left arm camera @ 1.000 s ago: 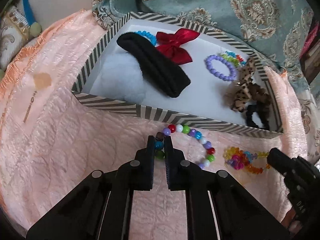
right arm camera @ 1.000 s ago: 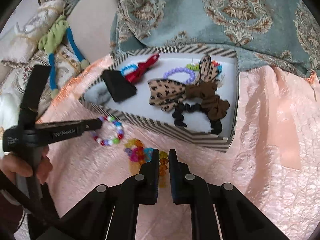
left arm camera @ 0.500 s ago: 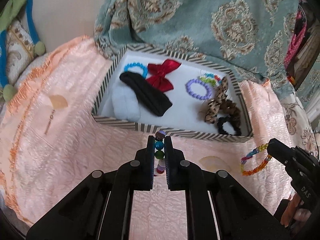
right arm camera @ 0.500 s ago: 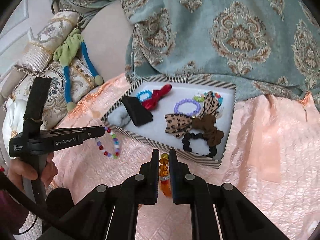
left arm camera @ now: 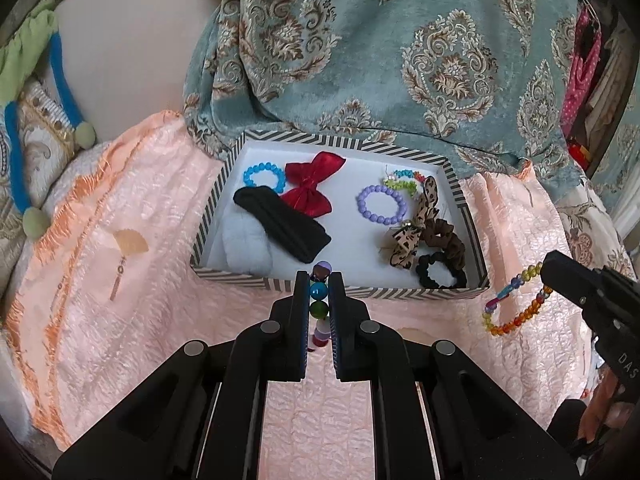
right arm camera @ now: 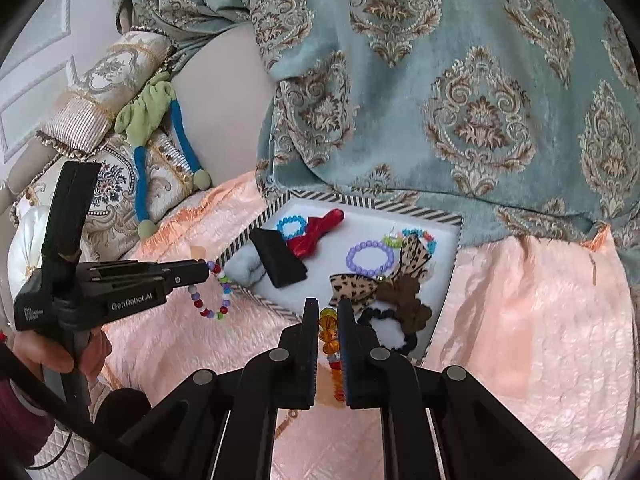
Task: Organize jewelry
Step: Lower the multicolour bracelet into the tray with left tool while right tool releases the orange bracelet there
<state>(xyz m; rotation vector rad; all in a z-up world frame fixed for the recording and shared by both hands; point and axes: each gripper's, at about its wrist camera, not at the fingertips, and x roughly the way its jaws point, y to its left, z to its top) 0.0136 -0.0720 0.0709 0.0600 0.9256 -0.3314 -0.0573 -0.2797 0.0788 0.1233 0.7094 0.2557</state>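
Observation:
A striped box (left arm camera: 224, 176) (right arm camera: 444, 288) on the pink bedspread holds bracelets, a red bow (left arm camera: 312, 184), a black hairband (left arm camera: 280, 224), leopard and brown scrunchies. My left gripper (left arm camera: 319, 280) (right arm camera: 206, 270) is shut on a bracelet of mixed coloured beads (left arm camera: 319, 304) (right arm camera: 216, 296), which hangs in the air in front of the box's near wall. My right gripper (right arm camera: 329, 308) (left arm camera: 546, 270) is shut on a bracelet of clear orange and rainbow beads (right arm camera: 330, 336) (left arm camera: 516, 304), dangling right of the box's near corner.
A teal patterned blanket (left arm camera: 400, 40) is heaped behind the box. Cushions and a green and blue soft toy (right arm camera: 160, 128) lie at the left. A hand (right arm camera: 48, 352) grips the left tool. The pink bedspread (left arm camera: 120, 280) spreads around the box.
Both grippers have risen, lifting their bracelets off the bedspread. The box now looks smaller and farther below, and the bracelets hang free.

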